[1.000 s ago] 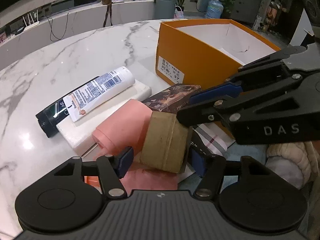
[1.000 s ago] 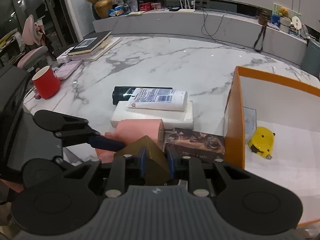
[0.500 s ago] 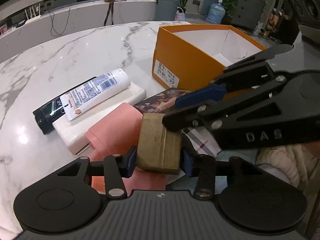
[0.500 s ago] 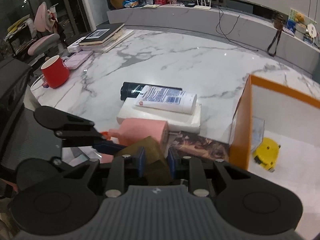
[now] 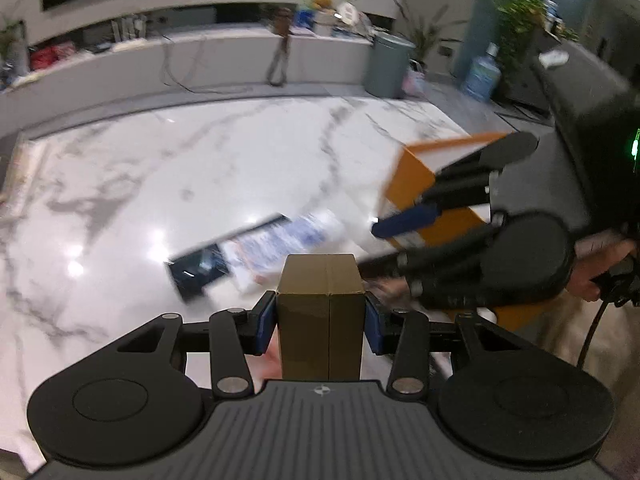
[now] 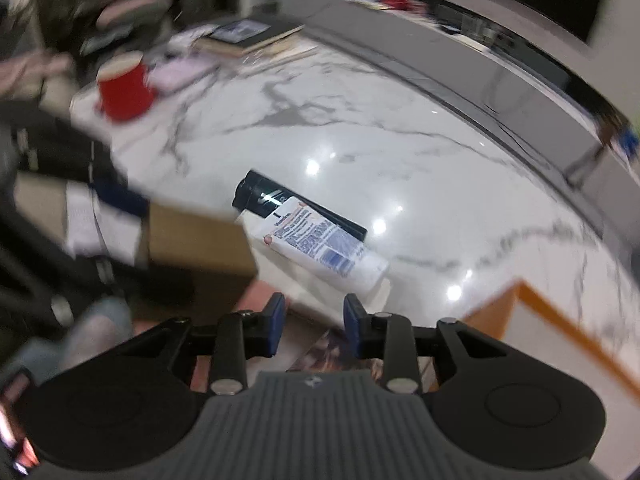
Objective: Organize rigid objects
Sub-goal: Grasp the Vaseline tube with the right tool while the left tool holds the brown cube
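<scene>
My left gripper point(image 5: 320, 326) is shut on a small brown cardboard box point(image 5: 321, 320) and holds it upright above the marble table point(image 5: 200, 176). The box shows blurred at the left of the right wrist view point(image 6: 196, 240). My right gripper point(image 6: 313, 330) is open and empty; in the left wrist view it point(image 5: 452, 216) hangs to the right, in front of the orange box point(image 5: 416, 176). A white tube point(image 6: 324, 248) lies on a black tube point(image 6: 260, 196) and a white flat box point(image 6: 316, 288) below my right gripper's fingers.
A pink object point(image 6: 256, 300) and a dark printed card box point(image 6: 332, 352) lie under the right gripper. The orange box's corner point(image 6: 532, 312) is at the lower right. A red mug point(image 6: 124, 88) and books point(image 6: 248, 36) stand at the table's far left.
The right gripper has let go of the brown box and opened. The left gripper has closed on the box and lifted it. Both views are motion-blurred now.
</scene>
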The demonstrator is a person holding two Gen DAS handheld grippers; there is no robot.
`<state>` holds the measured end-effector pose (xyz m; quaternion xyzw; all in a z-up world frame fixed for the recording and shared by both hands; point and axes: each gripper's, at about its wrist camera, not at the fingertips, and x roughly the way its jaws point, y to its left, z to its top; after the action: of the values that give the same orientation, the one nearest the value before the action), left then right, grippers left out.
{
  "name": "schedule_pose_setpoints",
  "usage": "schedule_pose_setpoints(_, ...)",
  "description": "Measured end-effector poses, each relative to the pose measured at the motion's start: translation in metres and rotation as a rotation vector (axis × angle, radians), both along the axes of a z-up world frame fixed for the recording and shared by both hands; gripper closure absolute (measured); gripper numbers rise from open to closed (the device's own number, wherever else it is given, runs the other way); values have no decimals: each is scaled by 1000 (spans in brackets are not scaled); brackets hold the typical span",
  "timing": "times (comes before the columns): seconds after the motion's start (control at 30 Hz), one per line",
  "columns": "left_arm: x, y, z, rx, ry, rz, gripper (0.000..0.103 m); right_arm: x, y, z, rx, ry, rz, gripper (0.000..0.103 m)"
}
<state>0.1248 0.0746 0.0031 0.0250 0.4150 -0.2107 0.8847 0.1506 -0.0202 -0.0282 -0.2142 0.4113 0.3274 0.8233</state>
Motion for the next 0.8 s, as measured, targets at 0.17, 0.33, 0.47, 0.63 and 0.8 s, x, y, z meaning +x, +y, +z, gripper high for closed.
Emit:
schedule_pose_setpoints(0.17,19,11,-12,-2,14,76,53,26,30,-15,-109,-31,134,56)
schedule_pose_setpoints(0.33,29,22,-25,-32,27,129,53,53,48,-31,-177,-4,196,45)
schedule_pose_setpoints(0.47,27,33,-27,-59,36,139,53,68,54,-41,-189,36,199,40)
schedule_pose_setpoints(0.63,26,34,-27,-72,35,149,53,77,52,-46,-176,108,133,46)
schedule_pose_setpoints(0.8,28,30,-23,-57,76,162,53,65,45,-40,-215,222,95,55)
